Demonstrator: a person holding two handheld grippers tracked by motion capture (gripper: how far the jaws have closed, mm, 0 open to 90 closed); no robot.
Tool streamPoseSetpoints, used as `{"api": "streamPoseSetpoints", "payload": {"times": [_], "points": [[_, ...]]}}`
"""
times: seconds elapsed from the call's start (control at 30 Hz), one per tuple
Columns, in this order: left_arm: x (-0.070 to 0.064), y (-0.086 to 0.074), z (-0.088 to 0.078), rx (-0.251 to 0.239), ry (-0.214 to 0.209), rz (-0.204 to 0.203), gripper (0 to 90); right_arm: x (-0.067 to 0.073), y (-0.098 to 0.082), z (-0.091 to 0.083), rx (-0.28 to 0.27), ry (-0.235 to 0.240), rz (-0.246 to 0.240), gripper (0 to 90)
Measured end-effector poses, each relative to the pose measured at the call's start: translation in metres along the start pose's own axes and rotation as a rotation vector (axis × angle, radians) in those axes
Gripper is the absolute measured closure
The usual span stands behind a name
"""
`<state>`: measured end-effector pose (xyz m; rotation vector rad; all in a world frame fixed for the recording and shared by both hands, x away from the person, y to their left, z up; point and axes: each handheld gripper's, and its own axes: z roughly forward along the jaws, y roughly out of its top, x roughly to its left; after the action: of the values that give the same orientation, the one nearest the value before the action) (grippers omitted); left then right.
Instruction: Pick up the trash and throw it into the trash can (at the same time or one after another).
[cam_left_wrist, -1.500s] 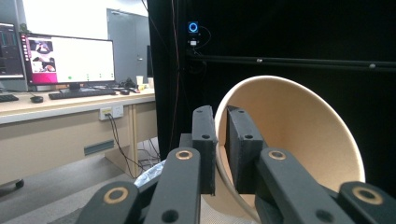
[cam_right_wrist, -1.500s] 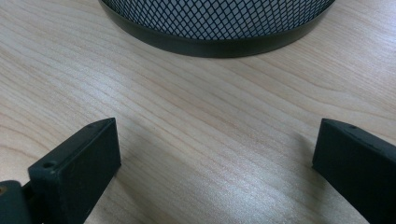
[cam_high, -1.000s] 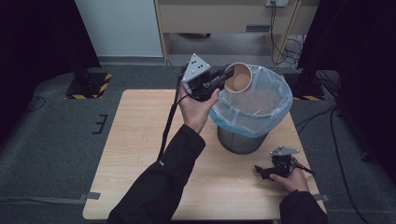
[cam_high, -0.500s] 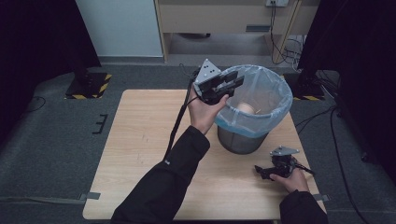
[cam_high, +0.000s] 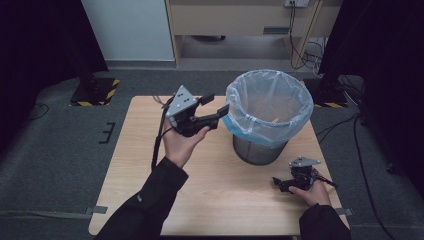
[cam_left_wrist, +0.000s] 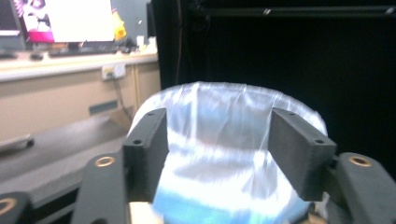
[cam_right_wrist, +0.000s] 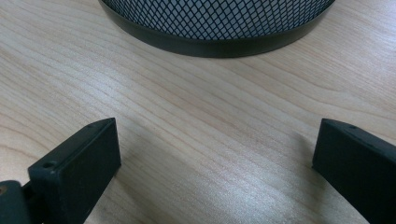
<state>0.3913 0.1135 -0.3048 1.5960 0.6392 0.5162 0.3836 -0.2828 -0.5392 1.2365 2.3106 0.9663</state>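
A black mesh waste bin (cam_high: 258, 151) with a pale blue plastic liner (cam_high: 269, 100) stands right of centre on the wooden table (cam_high: 210, 200). A tan sliver (cam_high: 275, 120) shows deep inside the liner. My left gripper (cam_high: 216, 104) hangs in the air just left of the bin's rim and points at it. Its jaws have just been opening and stand open with nothing between them; the liner (cam_left_wrist: 224, 154) fills the gap ahead of this gripper (cam_left_wrist: 217, 133). My right gripper (cam_high: 278, 183) rests on the table right of the bin, open and empty (cam_right_wrist: 215, 158), facing the bin's mesh base (cam_right_wrist: 215, 21).
The bin stands between the two hands. Bare tabletop stretches left and in front of it. Beyond the table's far edge lie grey floor, a wooden cabinet (cam_high: 240, 17) and cables (cam_high: 305, 55). Black curtains close both sides.
A tan paper cup held over the bin's rim dropped into the liner. The left gripper then opened and drew back left and down, away from the bin. The right hand stayed put.
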Motion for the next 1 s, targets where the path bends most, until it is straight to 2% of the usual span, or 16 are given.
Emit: {"api": "streamPoseSetpoints", "payload": {"times": [0.17,0.3,0.5,0.6,0.63,0.7,0.73,0.83,0.93,1.0], "points": [[0.011,-0.042,-0.034,0.095,0.045,-0.029,32.0,0.000,0.000,0.000,0.000,0.000,0.000,1.2],[0.017,-0.082,-0.060,0.192,0.083,-0.051,28.3,0.000,0.000,0.000,0.000,0.000,0.000,1.2],[0.029,-0.147,-0.096,0.346,0.130,-0.135,23.5,0.000,0.000,0.000,0.000,0.000,0.000,1.2],[0.040,-0.172,-0.110,0.414,0.172,-0.162,22.0,0.000,0.000,0.000,0.000,0.000,0.000,1.1],[0.046,-0.181,-0.116,0.444,0.198,-0.181,21.9,0.000,0.000,0.000,0.000,0.000,0.000,1.2],[0.056,-0.189,-0.124,0.493,0.226,-0.213,21.6,0.000,0.000,0.000,0.000,0.000,0.000,1.2],[0.060,-0.193,-0.127,0.497,0.243,-0.219,21.1,0.000,0.000,0.000,0.000,0.000,0.000,1.2],[0.071,-0.201,-0.136,0.547,0.297,-0.218,19.2,0.000,0.000,0.000,0.000,0.000,0.000,1.2],[0.078,-0.210,-0.140,0.606,0.321,-0.236,18.0,0.000,0.000,0.000,0.000,0.000,-0.001,1.1],[0.080,-0.214,-0.140,0.649,0.334,-0.224,17.6,0.000,0.000,0.000,0.002,0.000,-0.002,1.1]]}}
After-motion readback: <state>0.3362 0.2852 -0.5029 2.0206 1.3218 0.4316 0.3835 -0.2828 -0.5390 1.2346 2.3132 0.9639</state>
